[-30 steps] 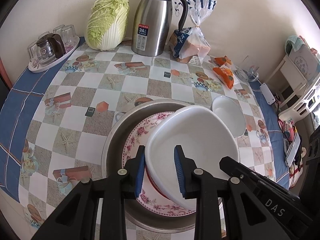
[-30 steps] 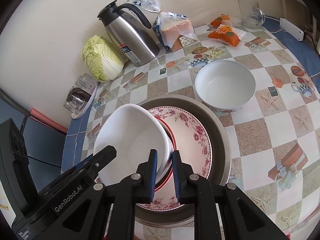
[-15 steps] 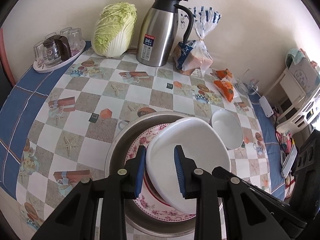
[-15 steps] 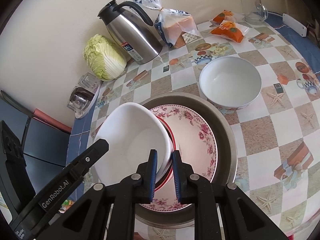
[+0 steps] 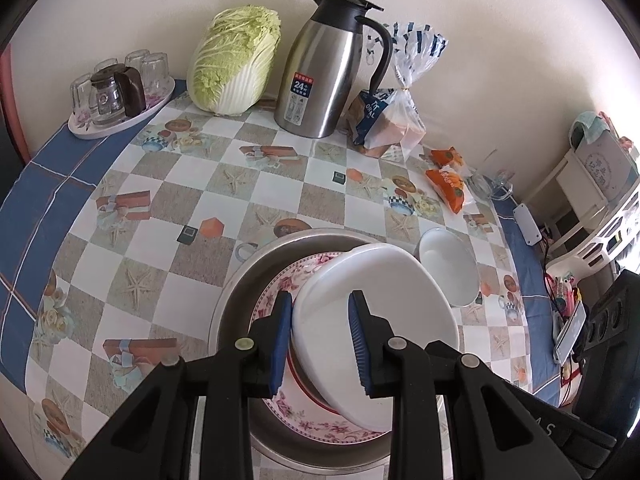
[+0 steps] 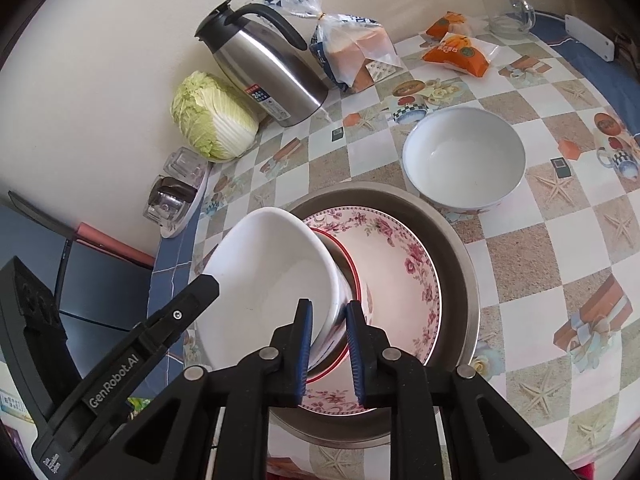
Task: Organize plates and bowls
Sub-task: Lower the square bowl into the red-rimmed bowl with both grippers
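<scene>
A large white bowl (image 5: 376,312) hangs tilted above a floral plate (image 5: 320,428) that lies in a round metal pan (image 5: 240,292). My left gripper (image 5: 319,344) is shut on the bowl's near rim. My right gripper (image 6: 328,354) is shut on the opposite rim of the same bowl (image 6: 264,276), above the floral plate (image 6: 400,280) and the pan (image 6: 460,264). A red-rimmed dish under the bowl is mostly hidden. A second white bowl (image 6: 464,156) stands on the table to the right of the pan; it also shows in the left wrist view (image 5: 448,272).
Along the wall stand a napa cabbage (image 5: 236,60), a steel thermos jug (image 5: 328,68), a bag of bread (image 5: 392,120) and a tray of glasses (image 5: 116,92). Orange snack packets (image 5: 448,180) and a glass mug (image 6: 512,12) lie at the back right.
Both grippers have risen with the large white bowl between them; the table and pan look farther away. The bowl stays tilted in the same grip.
</scene>
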The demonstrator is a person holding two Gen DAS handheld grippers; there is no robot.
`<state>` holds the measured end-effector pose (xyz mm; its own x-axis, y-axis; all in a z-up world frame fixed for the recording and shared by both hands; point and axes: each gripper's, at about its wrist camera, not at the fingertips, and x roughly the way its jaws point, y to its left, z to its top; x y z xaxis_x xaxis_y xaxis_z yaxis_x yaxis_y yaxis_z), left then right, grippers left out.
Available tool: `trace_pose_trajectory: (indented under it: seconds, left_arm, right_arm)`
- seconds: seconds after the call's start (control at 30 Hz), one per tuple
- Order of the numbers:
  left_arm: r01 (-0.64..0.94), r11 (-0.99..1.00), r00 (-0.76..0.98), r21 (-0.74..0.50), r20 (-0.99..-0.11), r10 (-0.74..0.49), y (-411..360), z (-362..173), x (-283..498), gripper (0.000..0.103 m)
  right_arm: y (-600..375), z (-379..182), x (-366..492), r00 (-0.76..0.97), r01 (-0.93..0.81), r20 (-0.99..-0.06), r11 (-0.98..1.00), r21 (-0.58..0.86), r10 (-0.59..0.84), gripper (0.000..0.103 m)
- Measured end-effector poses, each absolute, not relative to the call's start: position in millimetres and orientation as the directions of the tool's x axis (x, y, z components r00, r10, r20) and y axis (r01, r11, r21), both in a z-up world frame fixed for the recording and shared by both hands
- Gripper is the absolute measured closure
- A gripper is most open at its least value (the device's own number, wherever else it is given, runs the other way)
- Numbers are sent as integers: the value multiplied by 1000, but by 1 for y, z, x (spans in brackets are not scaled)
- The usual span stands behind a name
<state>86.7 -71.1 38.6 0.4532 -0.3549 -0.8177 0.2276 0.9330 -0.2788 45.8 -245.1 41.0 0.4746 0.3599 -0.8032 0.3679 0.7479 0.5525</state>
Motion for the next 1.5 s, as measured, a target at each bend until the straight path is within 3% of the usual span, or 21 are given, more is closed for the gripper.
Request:
trace_pose_trajectory:
  seconds: [0.73,1.3,1.43,1.5]
  left_arm:
    - [227,943,476,-245,-816,-327,-75,36,91,70]
    - [185,940,493,-286,-801,-341,-59,43,90,68]
    - [179,944,510,-278,-794,-330,-57,50,88,61]
    - [170,948,518,-270,-794,-319,-55,52,88,59]
  right_arm:
    - [-245,37,54,485,347,-800,762,547,353,82]
    - [-253,50,50,532,326,-780,771,547,329,82]
    - [-256,58,47,551,319,-774,779,540,312,82]
    - [-257,62,46,555,317,-778,791,524,293,74]
